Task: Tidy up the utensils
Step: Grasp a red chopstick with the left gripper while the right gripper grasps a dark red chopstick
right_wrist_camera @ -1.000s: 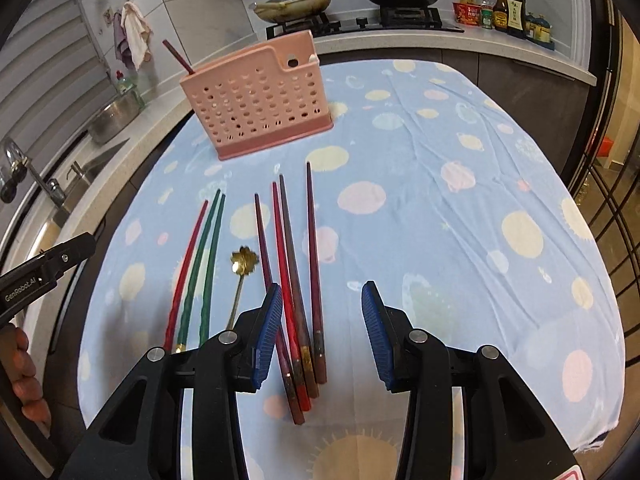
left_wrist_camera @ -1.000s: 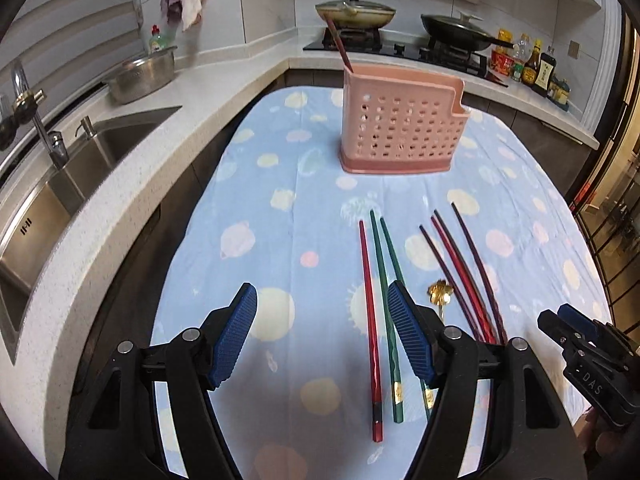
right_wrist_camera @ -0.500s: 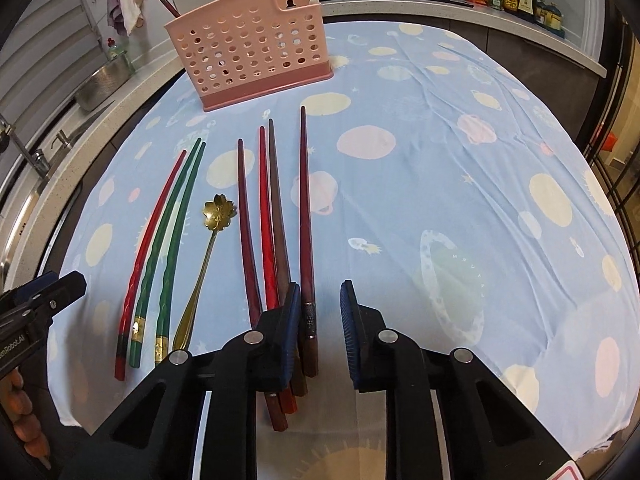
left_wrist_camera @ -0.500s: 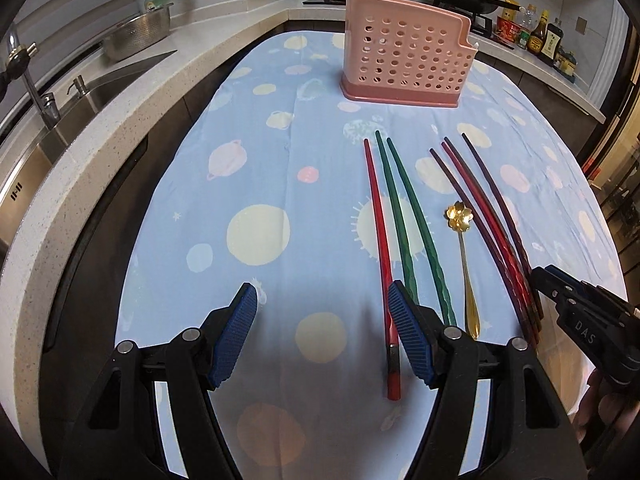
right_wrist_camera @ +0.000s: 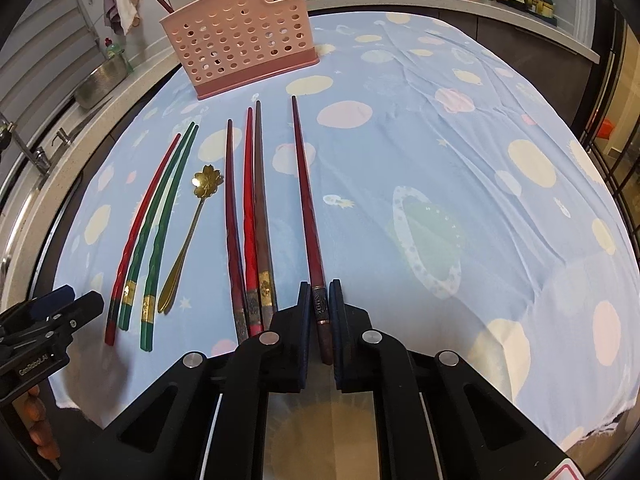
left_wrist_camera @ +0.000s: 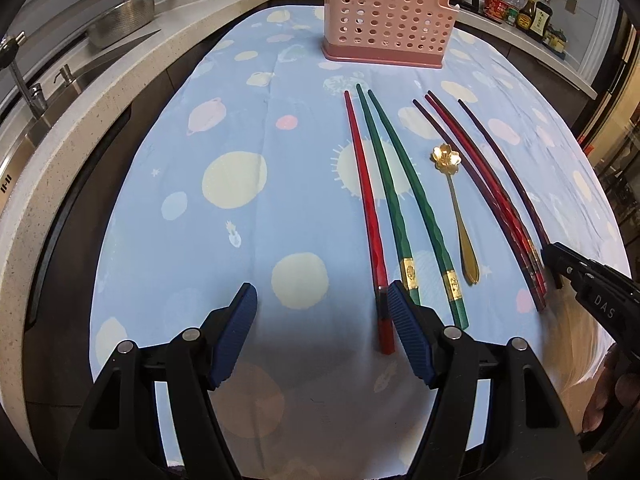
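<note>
A pink perforated utensil holder [right_wrist_camera: 240, 40] stands at the far side of the table [left_wrist_camera: 386, 20], with one dark chopstick in it. Chopsticks lie in a row on the cloth: one red [left_wrist_camera: 366, 200], two green [left_wrist_camera: 400, 208], then a gold flower-bowl spoon [left_wrist_camera: 456, 204], then several dark red ones [right_wrist_camera: 248, 216]. My right gripper [right_wrist_camera: 320, 304] is shut on the thick end of the rightmost dark red chopstick [right_wrist_camera: 306, 200], which lies on the cloth. My left gripper [left_wrist_camera: 320, 304] is open and empty; its right finger is beside the red chopstick's end.
The table has a blue cloth [right_wrist_camera: 440, 160] with pastel spots. A stone counter with a sink [left_wrist_camera: 60, 92] and a steel bowl [left_wrist_camera: 124, 20] runs along the left. A stove with pans and sauce bottles [left_wrist_camera: 524, 12] are at the back.
My right gripper has closed from open onto the rightmost dark red chopstick. Both grippers have come down and back toward the near ends of the chopsticks.
</note>
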{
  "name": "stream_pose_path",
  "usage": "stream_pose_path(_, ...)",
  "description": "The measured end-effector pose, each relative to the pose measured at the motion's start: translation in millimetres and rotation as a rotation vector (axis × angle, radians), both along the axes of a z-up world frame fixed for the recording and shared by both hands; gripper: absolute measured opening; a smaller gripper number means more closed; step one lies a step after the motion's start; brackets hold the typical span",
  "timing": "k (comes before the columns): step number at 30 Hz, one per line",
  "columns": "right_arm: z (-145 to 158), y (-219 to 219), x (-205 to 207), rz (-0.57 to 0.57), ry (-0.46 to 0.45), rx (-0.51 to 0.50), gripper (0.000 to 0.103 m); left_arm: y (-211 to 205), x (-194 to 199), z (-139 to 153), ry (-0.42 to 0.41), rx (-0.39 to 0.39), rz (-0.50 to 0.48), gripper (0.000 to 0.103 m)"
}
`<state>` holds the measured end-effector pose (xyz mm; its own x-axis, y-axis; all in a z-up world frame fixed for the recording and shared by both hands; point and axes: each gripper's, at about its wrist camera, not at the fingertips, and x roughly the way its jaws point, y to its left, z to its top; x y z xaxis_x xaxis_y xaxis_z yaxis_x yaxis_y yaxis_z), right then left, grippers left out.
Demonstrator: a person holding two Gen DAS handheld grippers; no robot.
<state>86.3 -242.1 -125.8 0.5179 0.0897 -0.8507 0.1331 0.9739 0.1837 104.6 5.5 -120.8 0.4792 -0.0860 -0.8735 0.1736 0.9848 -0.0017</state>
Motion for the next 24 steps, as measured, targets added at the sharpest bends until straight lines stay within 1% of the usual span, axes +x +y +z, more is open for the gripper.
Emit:
stream_pose_path(8, 0, 0, -19, 0.004, -0.002, -0.013, 0.008, -4, -9, -10, 0.024, -0.015, -0.017, 0.064)
stream_pose_path(11, 0, 0, -21, 0.003, -0.001, -0.012, 0.008, -7, -8, -15, 0.031, -0.013, -0.021, 0.059)
stream_pose_path(16, 1, 0, -22, 0.003, -0.002, -0.016, 0.008, -7, -8, -16, 0.022, -0.001, -0.024, 0.055)
stream_pose_path(19, 1, 0, -22, 0.003, -0.002, -0.016, 0.008, -7, -8, -15, 0.016, 0.004, -0.028, 0.046)
stream_pose_path(21, 1, 0, -22, 0.003, -0.002, -0.016, 0.008, -7, -8, -15, 0.015, 0.001, -0.029, 0.036)
stream_pose_path(22, 1, 0, -22, 0.004, -0.002, -0.016, 0.008, -6, -8, -14, 0.014, -0.001, -0.031, 0.033)
stream_pose_path(24, 1, 0, -22, 0.004, -0.001, -0.015, 0.008, -6, -7, -14, 0.014, -0.005, -0.034, 0.022)
